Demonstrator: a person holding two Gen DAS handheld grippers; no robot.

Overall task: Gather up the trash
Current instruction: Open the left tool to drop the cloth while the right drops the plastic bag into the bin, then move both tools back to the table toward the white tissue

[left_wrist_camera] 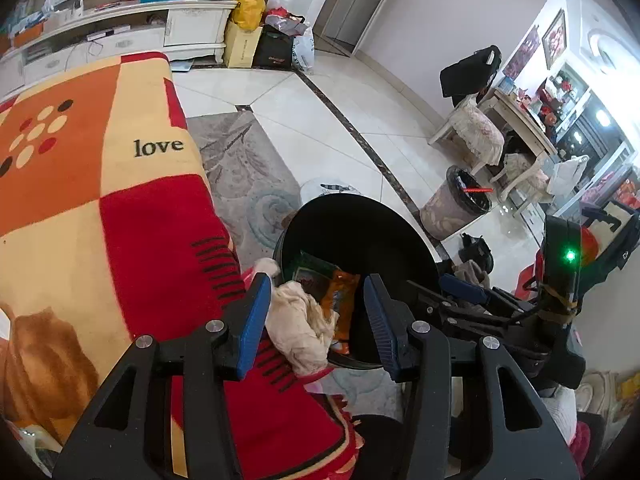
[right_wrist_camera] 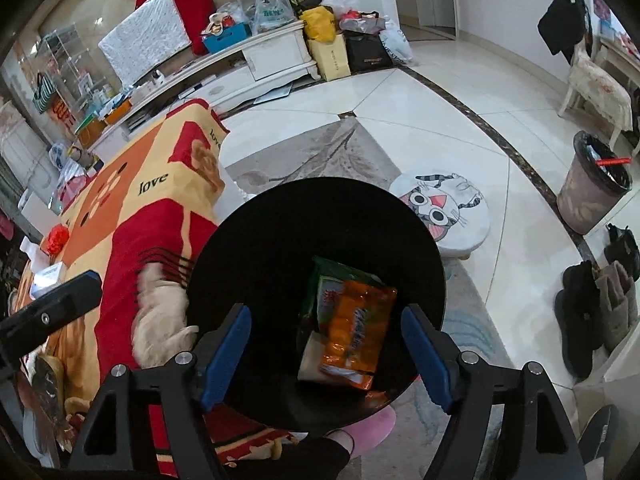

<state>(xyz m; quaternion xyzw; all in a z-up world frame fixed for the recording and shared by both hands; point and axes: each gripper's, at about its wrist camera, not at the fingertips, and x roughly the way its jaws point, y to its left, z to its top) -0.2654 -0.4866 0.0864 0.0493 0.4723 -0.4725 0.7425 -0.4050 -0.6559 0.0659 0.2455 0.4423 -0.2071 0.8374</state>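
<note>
Beside blanket (left_wrist_camera: 120,220), left tool (left_wrist_camera: 316,320) wide around tissue (left_wrist_camera: 300,324).

Crumpled beige tissue (right_wrist_camera: 160,320) motion-blurred left of the black bin (right_wrist_camera: 280,240), green packet (right_wrist_camera: 340,276) inside the bin mostly hidden under the orange snack bag (right_wrist_camera: 354,332), bin's near rim covered by gripper frames

A home living room: white TV cabinet (right_wrist_camera: 256,60), blanket-covered table (left_wrist_camera: 100,200), tiled floor (right_wrist_camera: 460,120).

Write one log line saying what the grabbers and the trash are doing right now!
left gripper: open, by crumpled tissue | right gripper: open, empty, above black bin | orange wrapper: in bin
</note>
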